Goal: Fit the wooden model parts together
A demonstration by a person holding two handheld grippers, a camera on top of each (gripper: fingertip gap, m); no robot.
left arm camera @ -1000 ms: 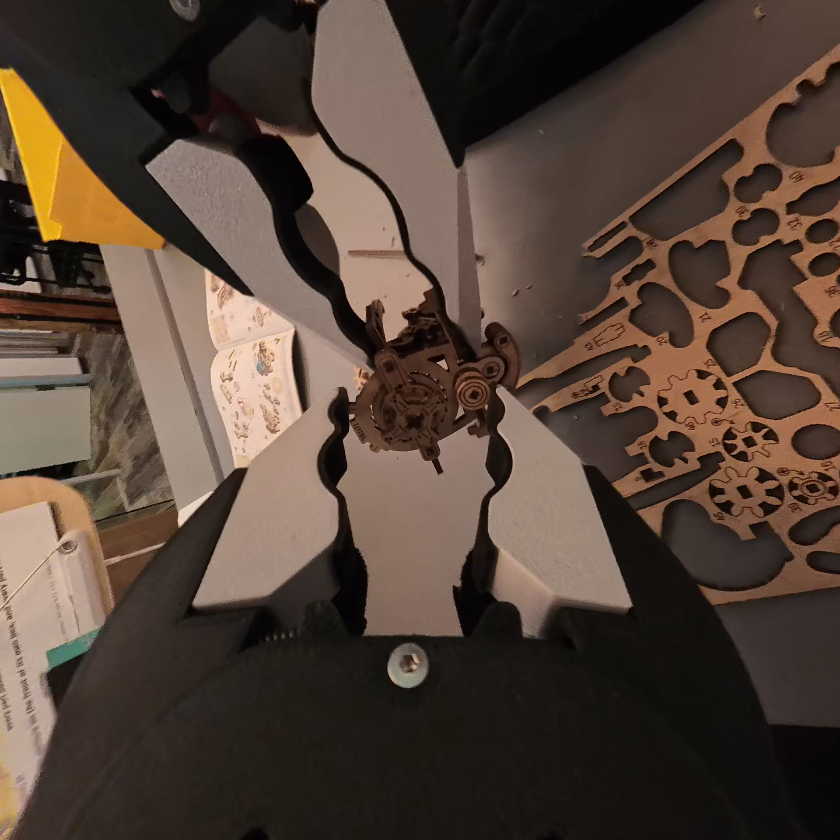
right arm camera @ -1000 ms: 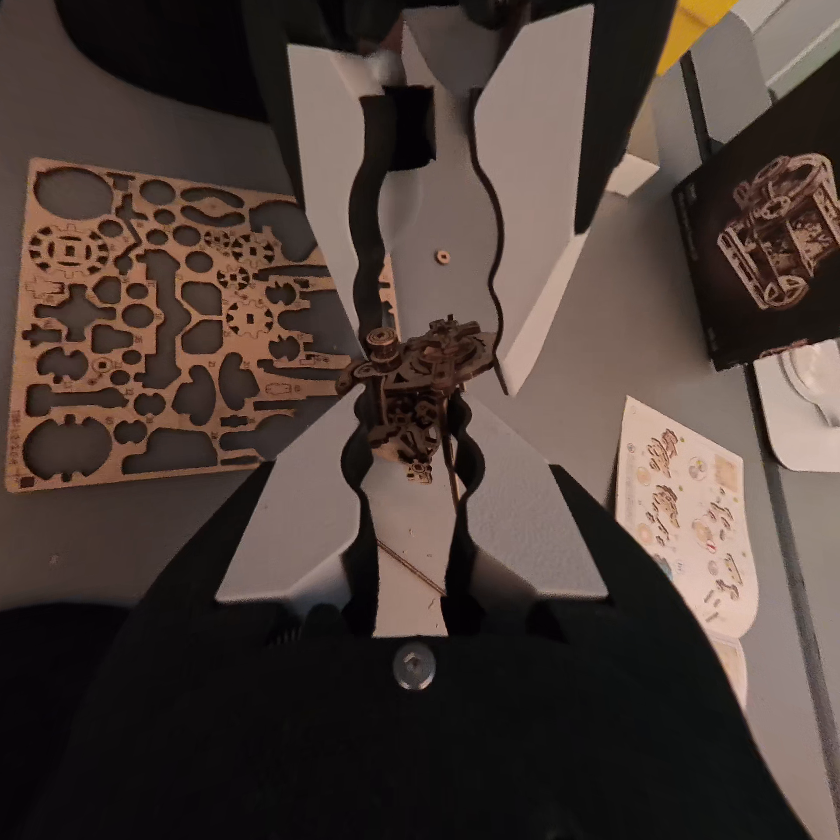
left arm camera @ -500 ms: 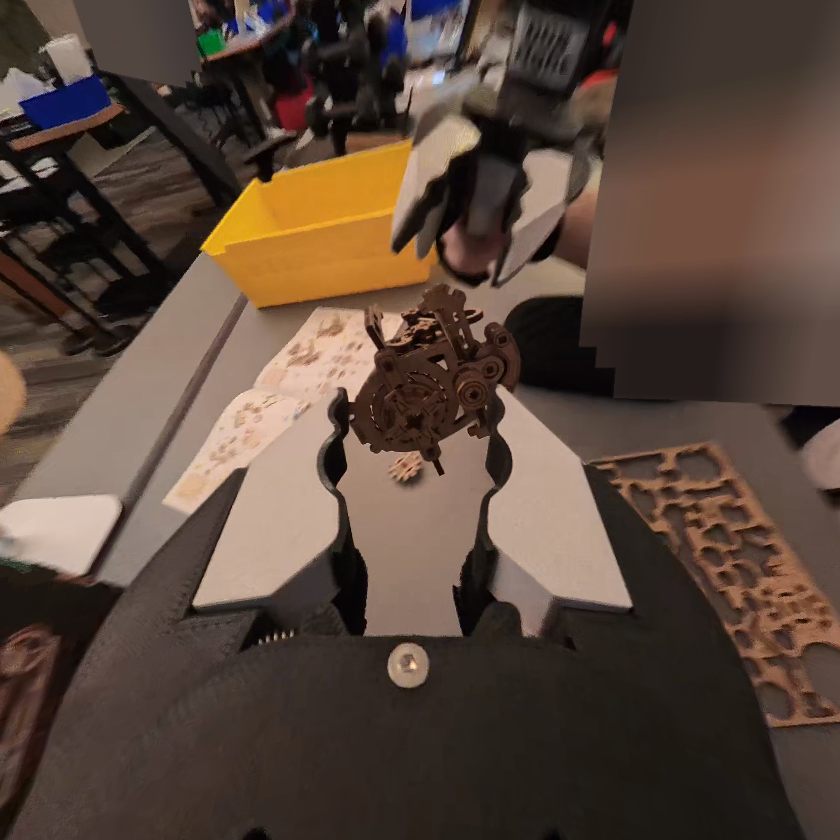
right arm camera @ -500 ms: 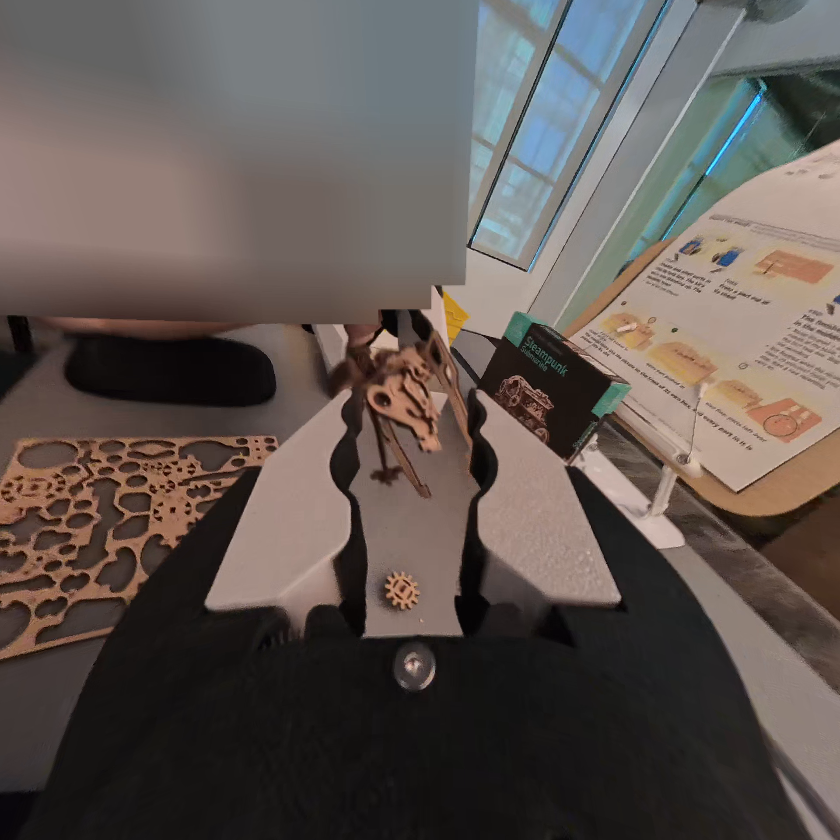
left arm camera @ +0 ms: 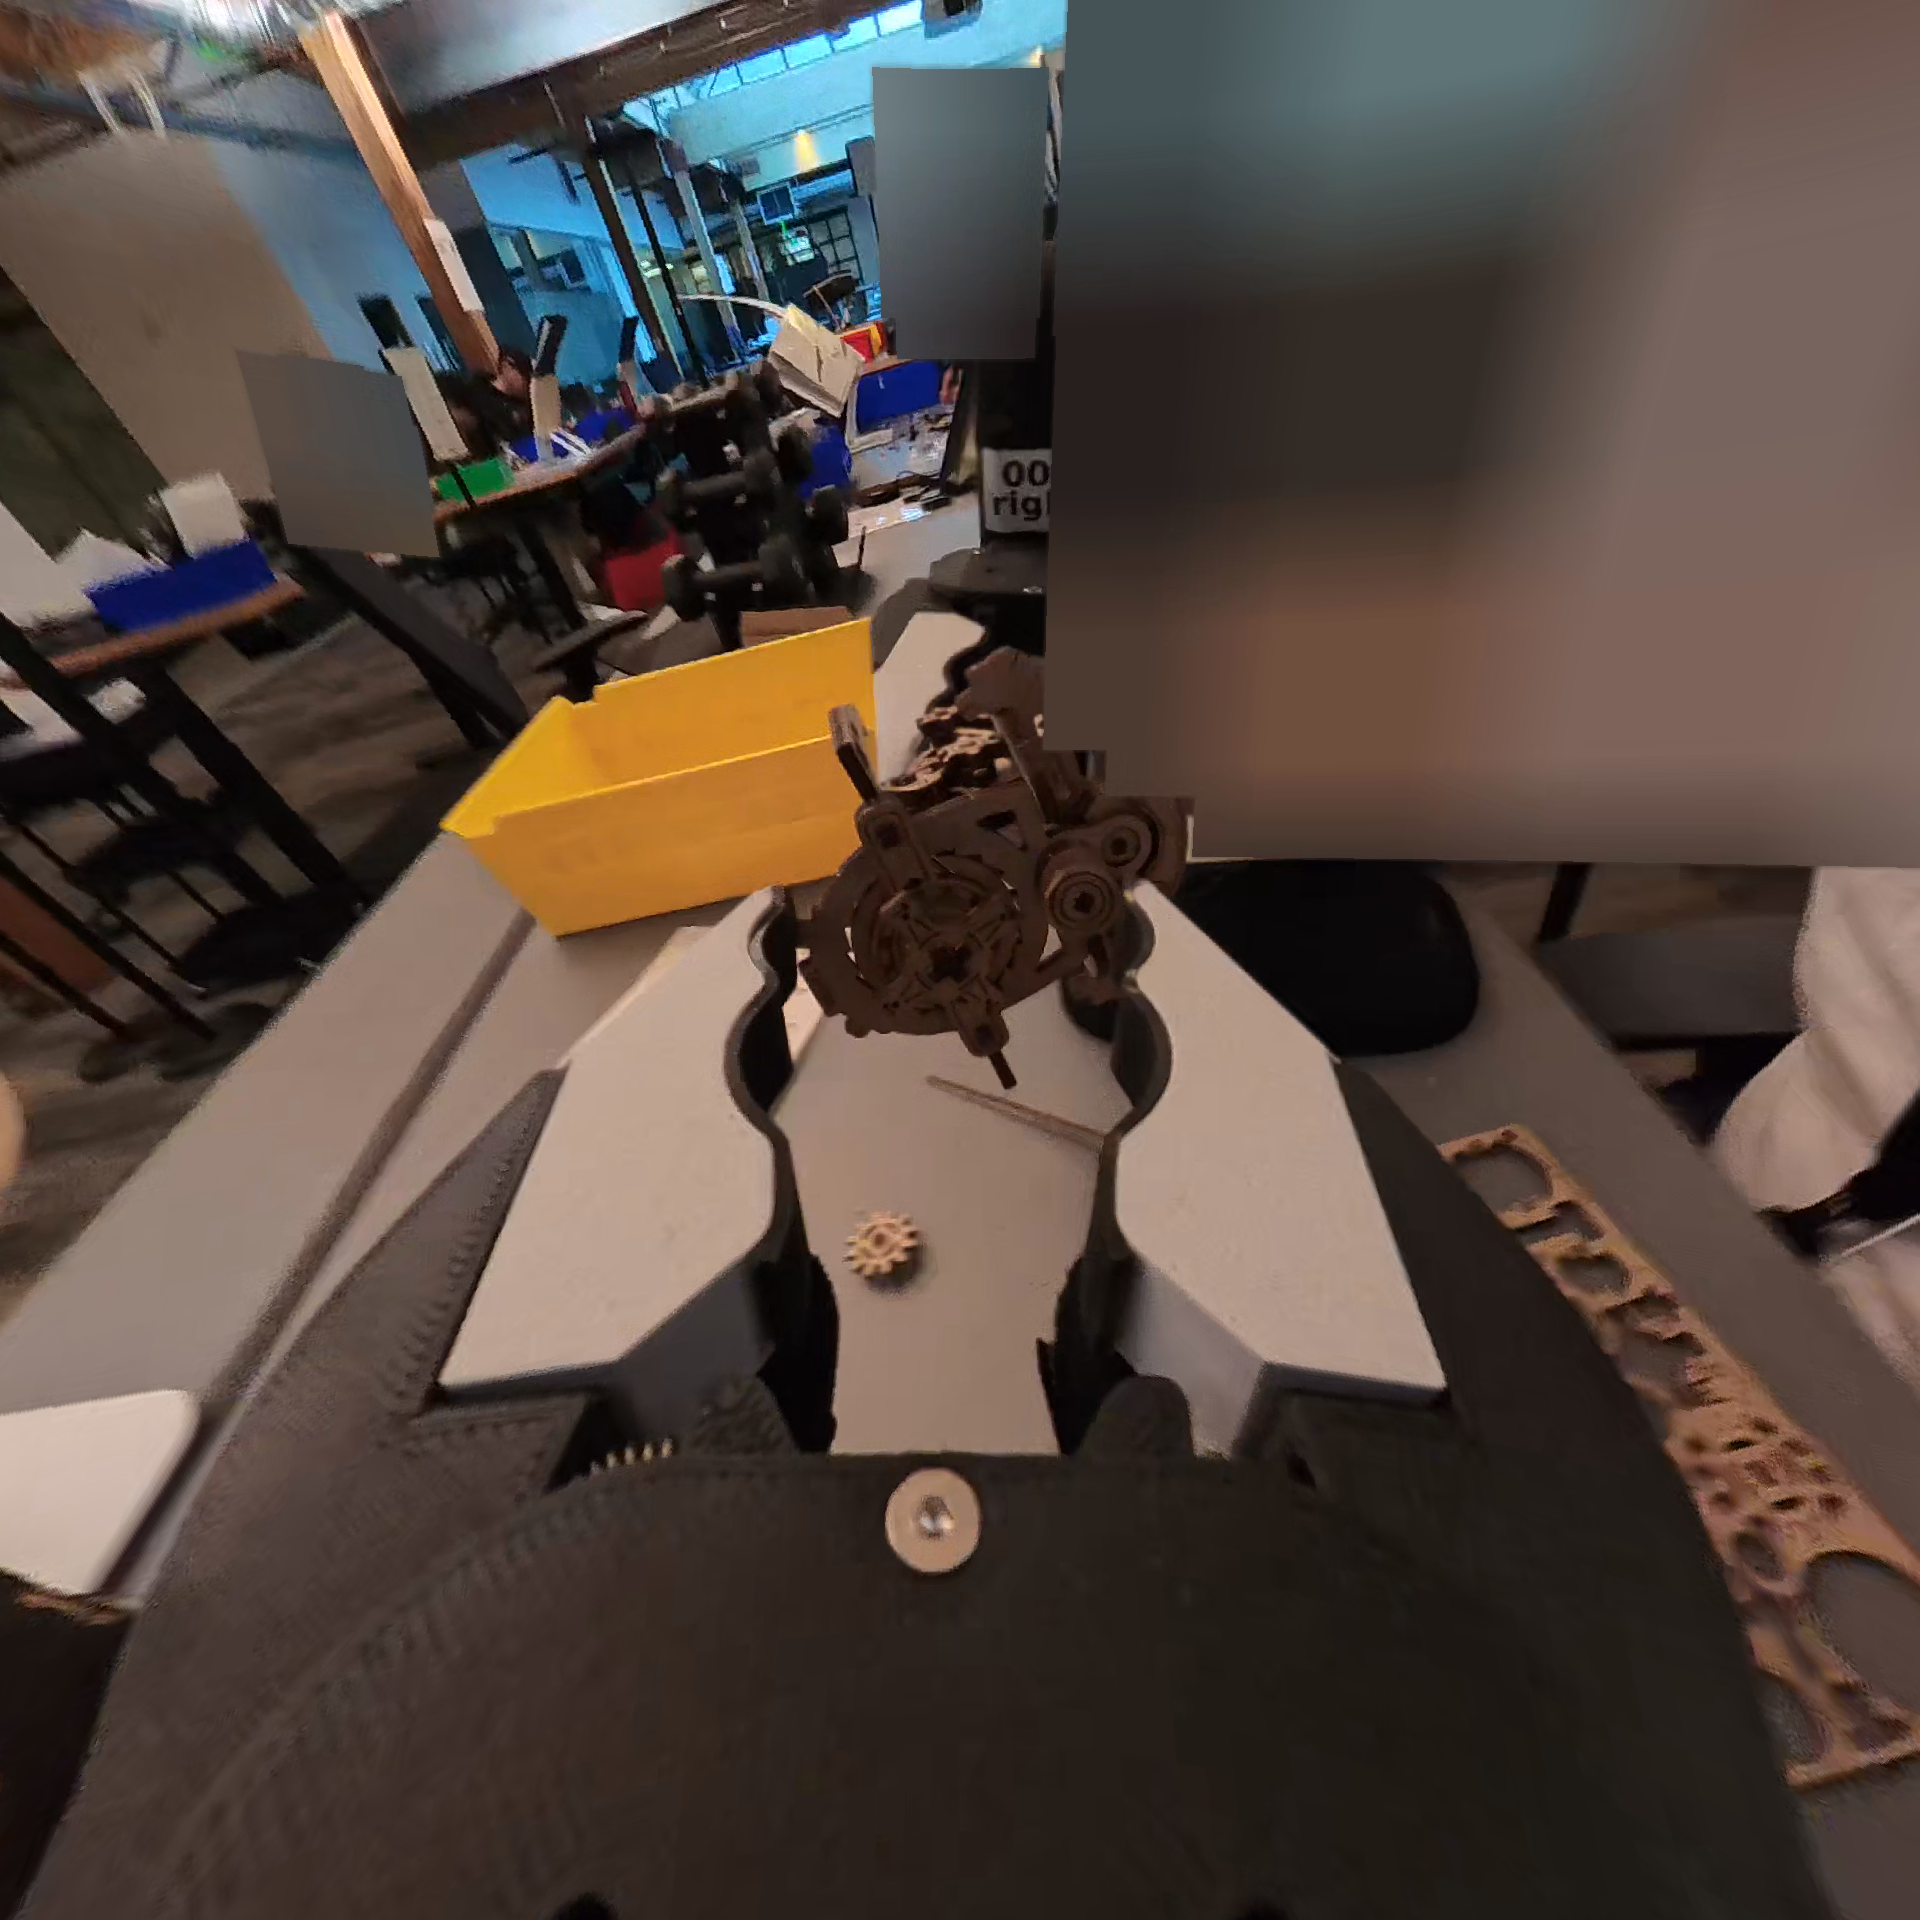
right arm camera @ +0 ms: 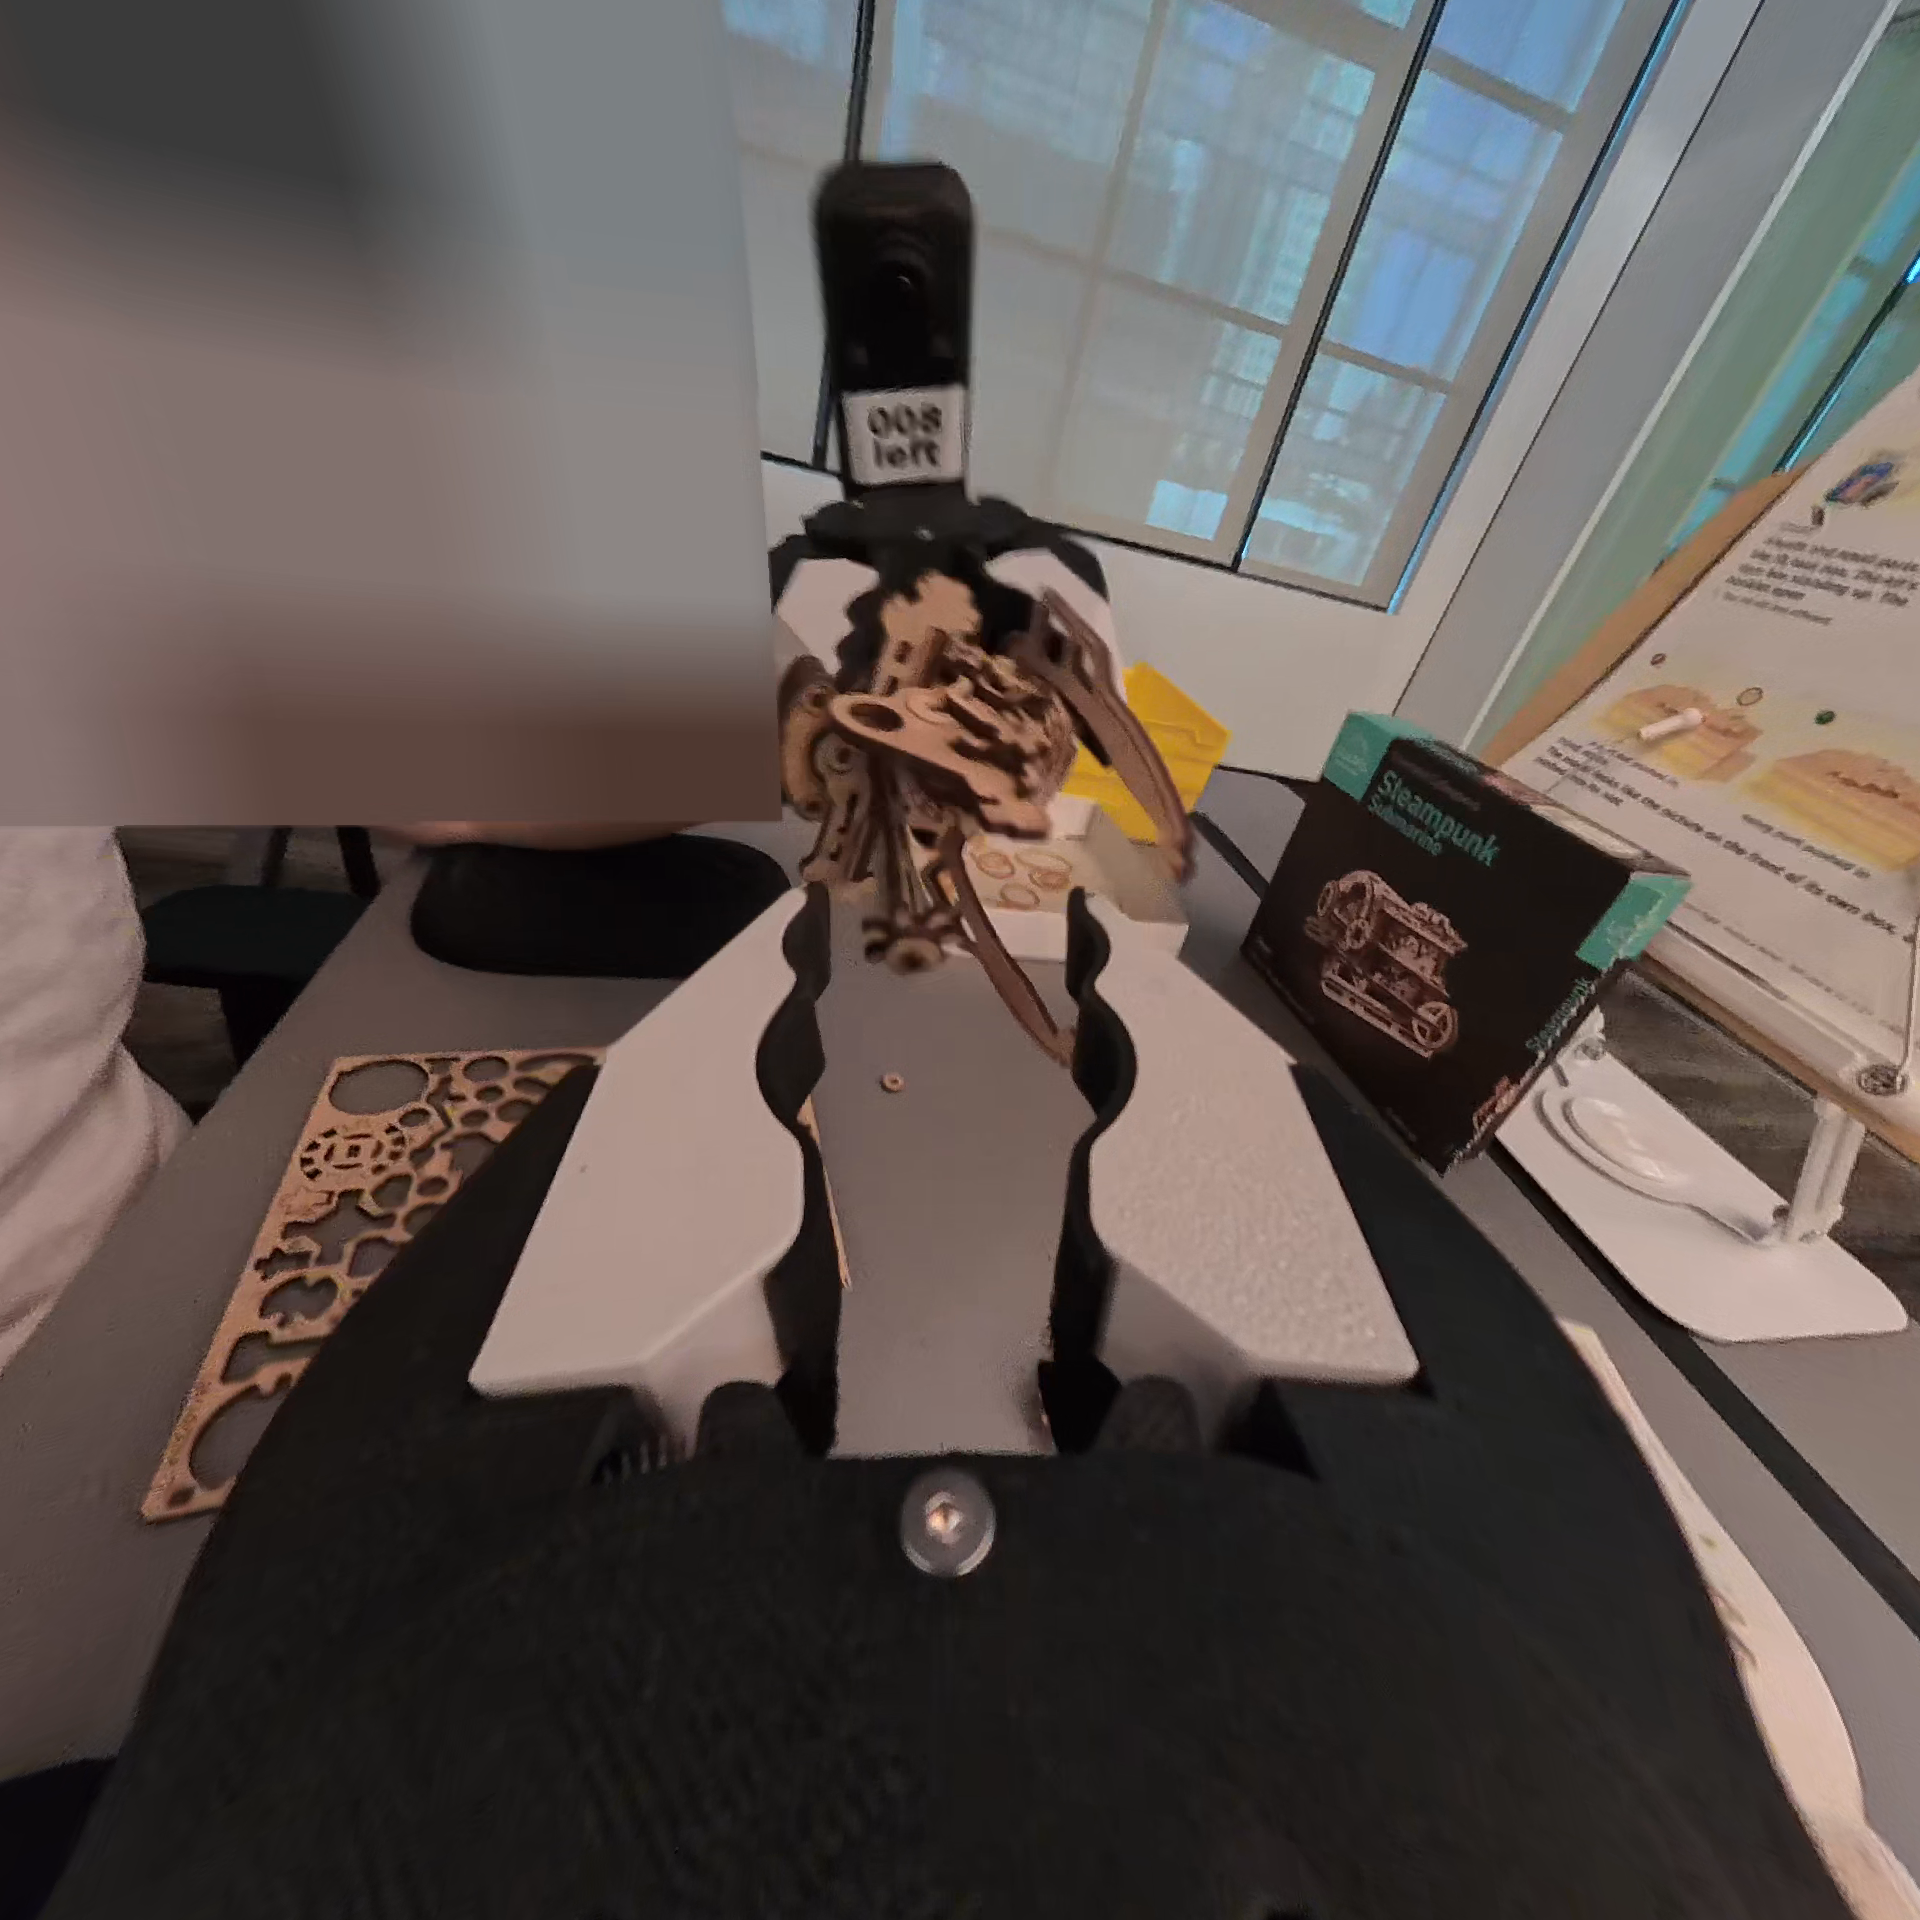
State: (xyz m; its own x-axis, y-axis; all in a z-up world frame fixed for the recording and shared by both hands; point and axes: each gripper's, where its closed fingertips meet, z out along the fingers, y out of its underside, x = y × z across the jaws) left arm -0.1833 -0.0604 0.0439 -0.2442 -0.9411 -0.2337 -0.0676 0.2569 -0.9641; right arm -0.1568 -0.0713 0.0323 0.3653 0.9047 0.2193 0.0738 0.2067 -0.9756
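Note:
My left gripper is shut on a dark geared wooden model and holds it above the grey table. My right gripper is shut on a lighter wooden part with long curved arms. It faces the left gripper, and the part is pressed against the model. The joint itself is blurred. One grey finger of the right gripper shows behind the model. The left gripper's camera housing rises behind the parts. A small loose gear and a thin stick lie on the table below.
A punched-out wooden sheet lies beside the grippers; it also shows in the left wrist view. A yellow bin stands at the table's far end. A black kit box and an instruction board on a stand are on the right. A tiny ring lies on the table. Spacing between my two grippers at the tips: around 4 cm. Left tips and right tips are each some 20 cm from the small loose gear.
Half a second ago the grippers were apart, the right one holding the curved-arm part away from the model. Now they have closed in and the part meets the model.

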